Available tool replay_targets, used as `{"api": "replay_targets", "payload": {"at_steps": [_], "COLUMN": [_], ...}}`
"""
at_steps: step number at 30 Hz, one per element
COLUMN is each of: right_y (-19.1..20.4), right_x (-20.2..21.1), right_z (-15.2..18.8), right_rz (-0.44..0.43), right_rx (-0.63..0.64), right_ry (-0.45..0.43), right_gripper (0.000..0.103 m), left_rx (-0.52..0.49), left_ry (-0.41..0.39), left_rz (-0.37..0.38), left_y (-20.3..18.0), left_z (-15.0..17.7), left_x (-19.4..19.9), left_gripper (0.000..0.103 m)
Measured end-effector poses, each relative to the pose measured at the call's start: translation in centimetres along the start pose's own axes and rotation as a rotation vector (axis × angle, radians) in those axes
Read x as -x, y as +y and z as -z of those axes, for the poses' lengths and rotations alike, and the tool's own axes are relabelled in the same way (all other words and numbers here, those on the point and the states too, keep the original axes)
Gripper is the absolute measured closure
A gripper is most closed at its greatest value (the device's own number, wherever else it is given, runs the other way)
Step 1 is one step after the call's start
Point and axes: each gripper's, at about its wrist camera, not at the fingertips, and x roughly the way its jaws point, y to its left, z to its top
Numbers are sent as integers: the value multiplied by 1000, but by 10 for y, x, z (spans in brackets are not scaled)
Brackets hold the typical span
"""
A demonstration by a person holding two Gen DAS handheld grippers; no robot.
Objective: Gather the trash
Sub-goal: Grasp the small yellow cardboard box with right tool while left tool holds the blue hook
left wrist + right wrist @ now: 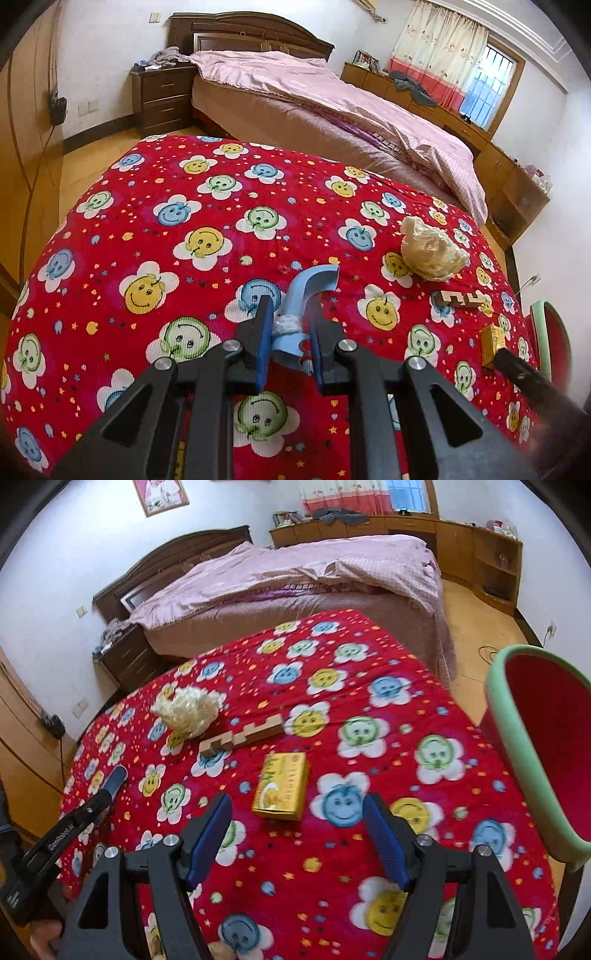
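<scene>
We see the right gripper (pixel 297 834) hanging wide apart over the red desk (pixel 369 738), just short of a yellow box (pixel 281 786); a bin (pixel 517 738) stands off the right edge.

The right half of the bench (pixel 369 738) is occupied by a crumpled paper wad (pixel 186 710), a notched wooden block (pixel 242 734) just beside it, and a yellow box (pixel 282 786) nearer the open right gripper (pixel 297 834). The left half is unobstructed. A green-rimmed bin (pixel 517 738) stands off the right edge.
</scene>
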Motion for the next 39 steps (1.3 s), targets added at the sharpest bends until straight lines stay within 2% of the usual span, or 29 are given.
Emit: {"api": "replay_targets", "payload": {"at_steps": [3, 11, 18, 25, 32, 39], "right_y": [13, 21, 6, -17, -53, -90], "right_x": [-9, -12, 1, 42, 89, 132], "right_z": [5, 12, 14, 28, 37, 44], "right_rz": [38, 137, 77, 45, 9, 15], "right_rx": [38, 63, -1, -41, -114, -166], "right_ry": [7, -19, -14, -66, -127, -199], "right_gripper": [30, 73, 74, 74, 74, 74], "left_rx": [10, 56, 54, 71, 16, -57], "left_ry": [-8, -16, -32, -30, -45, -48], "left_rz": [7, 38, 64, 141, 159, 191], "left_y": [2, 9, 6, 5, -13, -43], "left_z": [-1, -3, -2, -2, 0, 2], "left_x": [2, 5, 9, 14, 21, 44], "left_gripper": [85, 85, 85, 85, 85, 85]}}
